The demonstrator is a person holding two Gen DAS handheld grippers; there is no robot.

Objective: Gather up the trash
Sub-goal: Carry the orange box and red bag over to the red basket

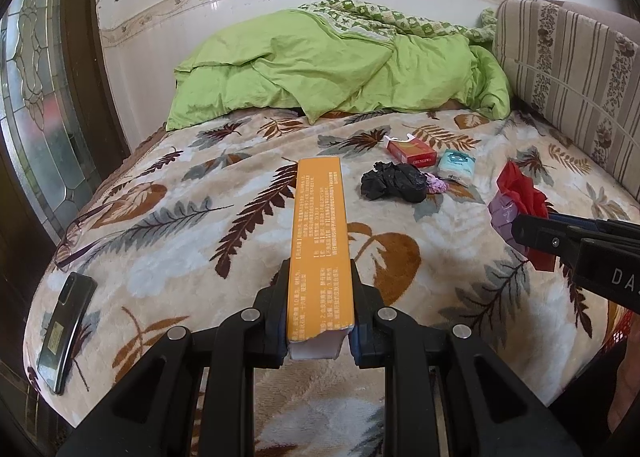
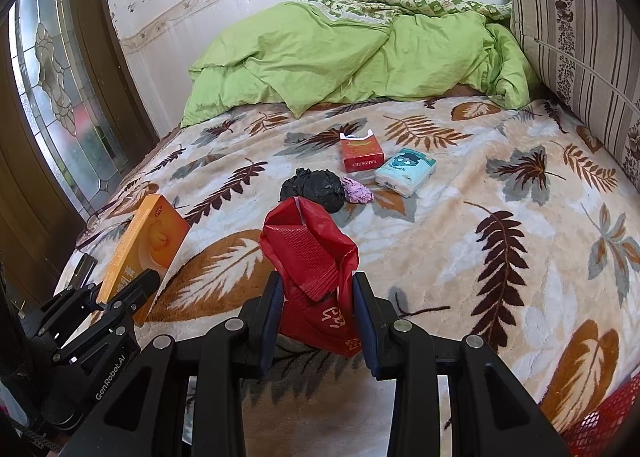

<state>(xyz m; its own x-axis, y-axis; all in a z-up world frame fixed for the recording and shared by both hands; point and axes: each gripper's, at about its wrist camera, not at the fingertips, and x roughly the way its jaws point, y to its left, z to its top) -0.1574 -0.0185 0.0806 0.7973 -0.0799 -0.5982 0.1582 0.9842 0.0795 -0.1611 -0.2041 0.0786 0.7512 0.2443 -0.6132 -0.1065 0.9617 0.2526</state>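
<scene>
**A:** Going left to right, what's there?

**B:** A dark phone lies at the blanket's left edge, likely set aside and no trash. Next, the left gripper is clenched on an orange carton, held by its narrow sides so that it sticks out forward, clear of the bed. It carries small Chinese print that I can't read.

**A:** And in the middle?

**B:** The loose trash lies close together on the blanket: a crumpled black plastic bag, a purple wrapper wad touching it, a red cigarette pack marked "CHUNGHWA" with its lid flipped open, and a blue-and-white tissue pack whose label is too small to read.

**A:** The right side?

**B:** The right gripper is clamped on a red plastic bag with white characters, lifted with its mouth gaping upward. I'd judge that it's the collecting bag, held open for the carton.
</scene>
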